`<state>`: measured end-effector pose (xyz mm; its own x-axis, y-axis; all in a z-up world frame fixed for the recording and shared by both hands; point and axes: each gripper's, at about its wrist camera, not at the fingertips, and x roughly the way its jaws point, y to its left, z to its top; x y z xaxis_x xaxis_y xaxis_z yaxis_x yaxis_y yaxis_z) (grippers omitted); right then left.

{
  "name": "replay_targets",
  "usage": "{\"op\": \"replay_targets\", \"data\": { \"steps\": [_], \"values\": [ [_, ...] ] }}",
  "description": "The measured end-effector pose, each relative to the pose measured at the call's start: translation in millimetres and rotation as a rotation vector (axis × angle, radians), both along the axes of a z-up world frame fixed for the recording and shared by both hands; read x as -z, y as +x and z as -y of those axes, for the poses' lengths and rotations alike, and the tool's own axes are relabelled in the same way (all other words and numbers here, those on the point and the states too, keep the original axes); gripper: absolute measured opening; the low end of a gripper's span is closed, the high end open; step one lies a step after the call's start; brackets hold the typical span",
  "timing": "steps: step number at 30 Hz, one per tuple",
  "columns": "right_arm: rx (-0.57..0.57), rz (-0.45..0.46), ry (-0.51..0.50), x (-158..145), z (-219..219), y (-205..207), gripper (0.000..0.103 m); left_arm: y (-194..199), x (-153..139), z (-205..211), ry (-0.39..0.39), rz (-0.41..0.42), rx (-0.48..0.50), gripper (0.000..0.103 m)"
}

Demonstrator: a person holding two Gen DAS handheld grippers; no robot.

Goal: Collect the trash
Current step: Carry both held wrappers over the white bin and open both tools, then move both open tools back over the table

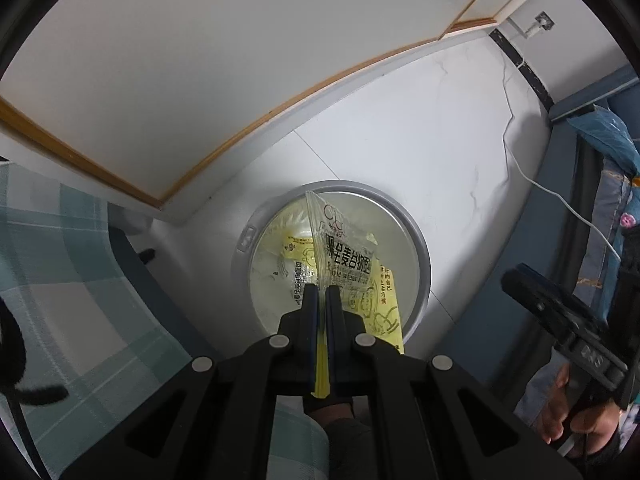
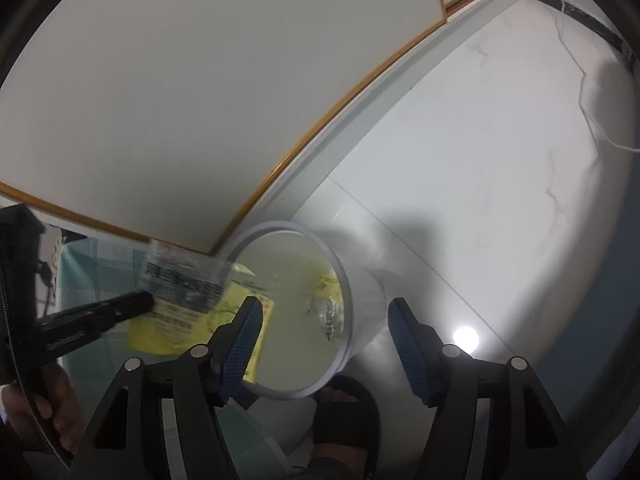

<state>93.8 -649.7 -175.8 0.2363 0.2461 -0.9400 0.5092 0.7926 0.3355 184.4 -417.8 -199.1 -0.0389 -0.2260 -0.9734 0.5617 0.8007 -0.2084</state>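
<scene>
My left gripper [image 1: 322, 290] is shut on a clear and yellow plastic wrapper [image 1: 344, 252] with black printed letters. It holds the wrapper directly above the open round grey trash bin [image 1: 420, 248] on the floor. Another yellow wrapper [image 1: 296, 250] lies inside the bin. In the right wrist view the same held wrapper [image 2: 180, 284] hangs beside the bin rim [image 2: 344, 276], pinched by the left gripper [image 2: 148, 302]. My right gripper [image 2: 322, 332] is open and empty, just above and in front of the bin.
A white cabinet with a wood-coloured edge [image 1: 248, 128] stands behind the bin. A checked teal cloth [image 1: 60, 264] lies at the left. A white cable [image 1: 516, 152] runs over the marble floor [image 2: 500, 160]. A sandalled foot [image 2: 344, 420] is below the bin.
</scene>
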Motion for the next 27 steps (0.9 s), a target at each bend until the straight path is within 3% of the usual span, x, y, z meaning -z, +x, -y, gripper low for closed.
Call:
{"op": "replay_targets", "data": {
  "steps": [2, 5, 7, 12, 15, 23, 27],
  "values": [
    [-0.001, 0.003, -0.001, -5, 1, 0, 0.070, 2, 4, 1, 0.017, -0.010, -0.017, 0.005],
    [-0.007, 0.012, 0.012, -11, 3, 1, 0.072, 4, 8, -1, 0.034, -0.043, -0.041, 0.031],
    [-0.006, 0.020, 0.019, -10, 3, 0, 0.073, 3, 7, -3, 0.036, -0.030, -0.054, 0.054],
    [-0.020, 0.038, 0.012, 3, 0, 0, 0.075, 2, 0, -10, 0.033, 0.001, -0.088, 0.061],
    [-0.028, 0.037, 0.021, 3, -4, 0, 0.077, -1, -5, -13, 0.021, 0.027, -0.095, 0.072],
    [-0.063, 0.054, 0.012, -8, -12, -1, 0.084, -11, -31, -17, -0.040, 0.109, -0.078, 0.074],
    [-0.050, 0.093, 0.016, -24, -12, -3, 0.089, -14, -46, -22, -0.061, 0.156, -0.097, 0.082]
  ]
}}
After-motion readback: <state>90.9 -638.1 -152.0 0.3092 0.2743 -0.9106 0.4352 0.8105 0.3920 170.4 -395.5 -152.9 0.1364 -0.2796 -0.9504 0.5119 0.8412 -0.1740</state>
